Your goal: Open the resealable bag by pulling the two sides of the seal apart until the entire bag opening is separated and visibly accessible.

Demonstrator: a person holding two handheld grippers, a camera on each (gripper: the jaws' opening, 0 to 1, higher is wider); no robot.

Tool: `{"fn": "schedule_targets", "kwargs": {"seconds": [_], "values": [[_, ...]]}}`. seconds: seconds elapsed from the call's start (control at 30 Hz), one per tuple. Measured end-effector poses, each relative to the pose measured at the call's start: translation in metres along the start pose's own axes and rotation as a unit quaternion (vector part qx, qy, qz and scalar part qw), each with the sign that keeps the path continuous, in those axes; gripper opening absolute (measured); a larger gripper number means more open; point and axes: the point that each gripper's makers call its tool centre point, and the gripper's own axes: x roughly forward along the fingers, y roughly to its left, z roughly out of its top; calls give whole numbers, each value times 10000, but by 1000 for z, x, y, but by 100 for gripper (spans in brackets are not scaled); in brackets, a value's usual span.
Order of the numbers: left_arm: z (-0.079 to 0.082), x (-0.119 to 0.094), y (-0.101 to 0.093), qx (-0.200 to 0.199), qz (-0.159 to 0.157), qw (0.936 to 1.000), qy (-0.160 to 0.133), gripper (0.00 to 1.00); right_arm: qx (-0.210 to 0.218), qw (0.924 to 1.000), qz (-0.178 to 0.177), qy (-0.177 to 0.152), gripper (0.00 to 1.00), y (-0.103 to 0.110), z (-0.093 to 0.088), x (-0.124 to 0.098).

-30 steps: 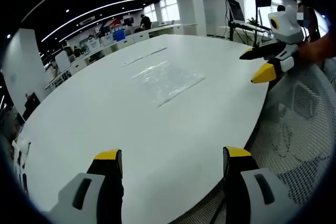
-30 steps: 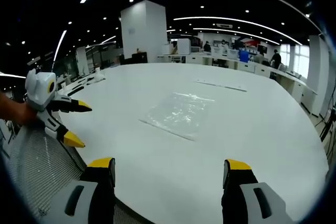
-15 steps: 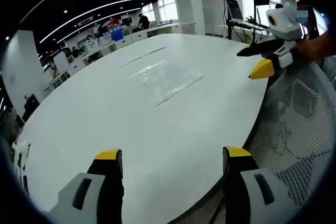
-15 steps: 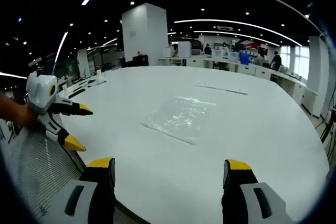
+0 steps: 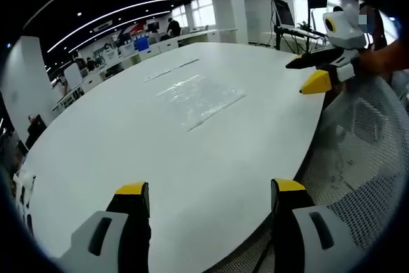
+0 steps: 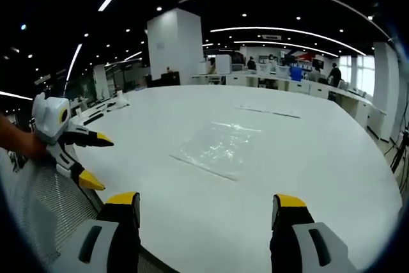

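Right tongs (image 5: 309,72) slightly higher; bag (image 5: 199,97) well ahead.

A large white oval table (image 5: 128,132) stands in a wide open office. A grey mesh chair back (image 5: 364,151) is just beside its edge. The ceiling is dark, with long curved light strips (image 6: 281,29) and small round spot lamps. A thick white square column (image 6: 174,46) rises behind the table. Far behind are rows of white desks (image 6: 281,80) with monitors, and bright windows (image 6: 358,71) at the side. Some people are near the far desks.
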Motion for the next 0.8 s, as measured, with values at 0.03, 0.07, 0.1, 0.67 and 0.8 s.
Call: {"fn": "schedule_targets", "kwargs": {"seconds": [0.03,0.07,0.1,0.67,0.8], "values": [[0,0,-1,-14,-13,10000,12,77,0,10000,2,-5,85,0,0,0],[0,0,-1,-24,-19,10000,13,77,8,10000,-2,-8,85,0,0,0],[1,0,-1,-28,-26,10000,-7,77,21,10000,-9,-12,85,-1,0,0],[2,-1,-1,-155,-69,9998,-41,76,38,9999,18,100,84,1,-3,1],[2,-1,-1,-168,-57,9998,-54,76,87,9999,80,60,84,3,-2,1]]}}
